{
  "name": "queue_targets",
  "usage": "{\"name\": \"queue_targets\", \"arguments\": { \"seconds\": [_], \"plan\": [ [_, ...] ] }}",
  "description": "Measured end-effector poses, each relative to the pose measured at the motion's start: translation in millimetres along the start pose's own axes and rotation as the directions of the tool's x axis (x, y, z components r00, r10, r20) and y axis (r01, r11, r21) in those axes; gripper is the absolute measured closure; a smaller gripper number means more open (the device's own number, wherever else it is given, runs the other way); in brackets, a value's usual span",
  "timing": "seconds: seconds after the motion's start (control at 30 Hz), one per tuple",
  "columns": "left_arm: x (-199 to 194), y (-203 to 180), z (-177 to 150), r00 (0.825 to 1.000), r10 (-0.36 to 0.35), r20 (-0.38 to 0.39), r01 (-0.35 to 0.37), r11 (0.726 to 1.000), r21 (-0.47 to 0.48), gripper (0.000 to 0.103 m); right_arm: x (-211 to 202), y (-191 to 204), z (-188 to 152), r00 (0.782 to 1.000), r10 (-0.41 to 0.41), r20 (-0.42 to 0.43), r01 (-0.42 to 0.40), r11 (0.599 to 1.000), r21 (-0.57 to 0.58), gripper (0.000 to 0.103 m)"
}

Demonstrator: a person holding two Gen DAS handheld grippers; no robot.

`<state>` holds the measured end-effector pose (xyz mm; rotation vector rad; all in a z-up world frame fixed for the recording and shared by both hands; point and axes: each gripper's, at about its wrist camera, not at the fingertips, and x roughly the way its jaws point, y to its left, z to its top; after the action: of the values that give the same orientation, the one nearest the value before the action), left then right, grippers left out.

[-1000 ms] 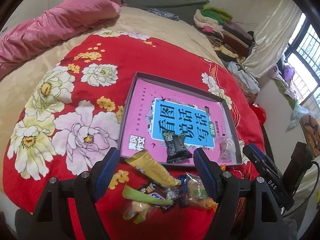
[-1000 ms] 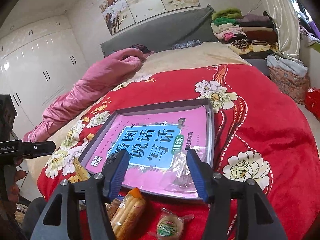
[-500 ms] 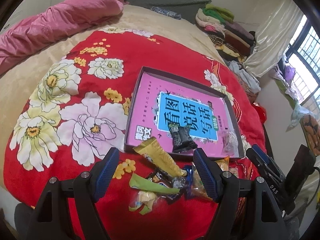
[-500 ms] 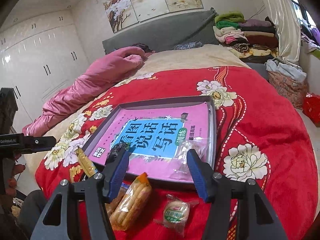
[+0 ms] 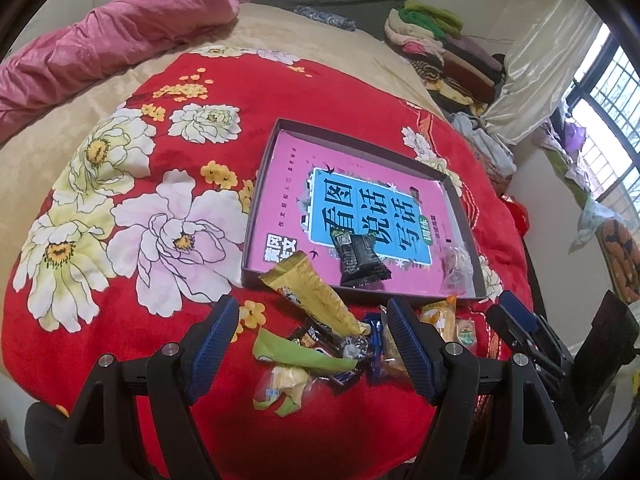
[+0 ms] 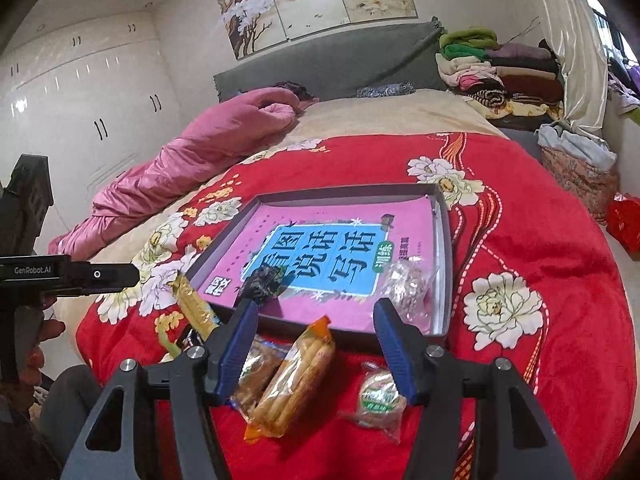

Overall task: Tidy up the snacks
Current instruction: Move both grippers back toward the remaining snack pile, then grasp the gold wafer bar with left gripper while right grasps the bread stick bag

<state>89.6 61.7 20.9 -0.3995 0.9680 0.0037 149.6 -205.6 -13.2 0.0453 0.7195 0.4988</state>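
A red floral blanket (image 5: 280, 92) covers the bed and fills most of both views; being soft, it will give under any downward press. At centre frame lies a shallow grey tray (image 6: 447, 264), stiff-walled, lined with a pink book cover, already holding a black snack packet (image 5: 358, 258) and a clear-wrapped sweet (image 6: 408, 280). Below the tray's near edge, at lower centre, the loose snacks lie in a heap: a long gold wafer packet (image 5: 312, 296), an orange biscuit-stick packet (image 6: 298, 376) and a small round cake (image 6: 378, 398). All look light, crinkly and slippery, their contents probably crushable, so a gentle pinch across the middle or a sealed end suits best. The left gripper (image 5: 314, 346) and right gripper (image 6: 316, 346) both hover with fingers spread, holding nothing.
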Motion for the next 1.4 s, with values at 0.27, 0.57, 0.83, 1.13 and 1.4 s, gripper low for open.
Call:
{"name": "queue_targets", "arguments": {
  "seconds": [0.27, 0.57, 0.83, 1.13, 1.4],
  "plan": [
    [6, 2, -9, 1.000, -0.001, -0.026, 0.001, 1.000, 0.002, 0.025, 4, 7, -13, 0.998, 0.012, -0.060, -0.012, 1.000, 0.006, 0.043],
    [15, 6, -15, 0.999, -0.003, -0.047, 0.003, 1.000, -0.009, 0.025, 17, 8, -31, 0.988, 0.001, -0.152, 0.005, 0.999, 0.035, 0.043],
    [27, 8, -19, 0.998, 0.000, -0.067, -0.002, 1.000, -0.023, 0.025, 29, 8, -38, 0.981, 0.008, -0.192, -0.002, 1.000, 0.030, 0.050],
    [45, 8, -18, 0.996, 0.006, -0.085, -0.009, 0.999, -0.037, 0.025, 46, 12, -43, 0.973, -0.011, -0.229, 0.010, 1.000, -0.007, 0.069],
    [67, 10, -16, 0.994, 0.004, -0.111, -0.011, 0.998, -0.067, 0.025, 56, 12, -43, 0.971, -0.007, -0.238, 0.005, 1.000, -0.008, 0.072]
  ]
}}
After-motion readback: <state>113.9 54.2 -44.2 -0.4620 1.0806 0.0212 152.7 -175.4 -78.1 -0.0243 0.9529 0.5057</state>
